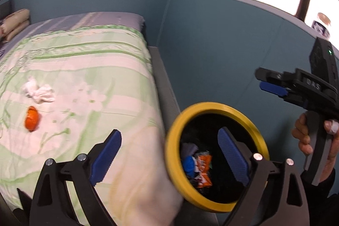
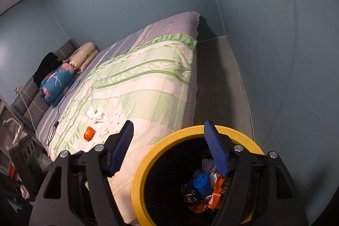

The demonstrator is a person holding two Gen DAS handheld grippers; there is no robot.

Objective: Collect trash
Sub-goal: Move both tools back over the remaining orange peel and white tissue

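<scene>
Trash left on the bed: crumpled white tissue (image 1: 38, 92) and orange wrapper (image 1: 31, 118) just beside it at its 7 o'clock, both lying on the green-and-white quilt (image 1: 89, 69), well apart from the bin. Yellow-rimmed bin (image 1: 172, 137) stands at the bed's edge, already holding a blue wad (image 2: 201, 182), orange packets (image 2: 217, 194) and black plastic (image 2: 189, 192).

Left gripper (image 1: 169, 159) has its jaws spread wide, nothing between them. Right gripper (image 2: 169, 149) is likewise wide apart and empty, hanging over the bin mouth; in the left view it sits at 3 o'clock and there its opening is hard to read.

Our call for the next step: we take the left gripper toward 10 o'clock and go for the wrapper or tissue one at a time. Pinch from above, low on the item, and avoid snagging the quilt. The tissue will squash, so close fully.

Writing: "DAS" embossed on the right gripper body, partly readable. The packets' print is too blurred to read.
</scene>
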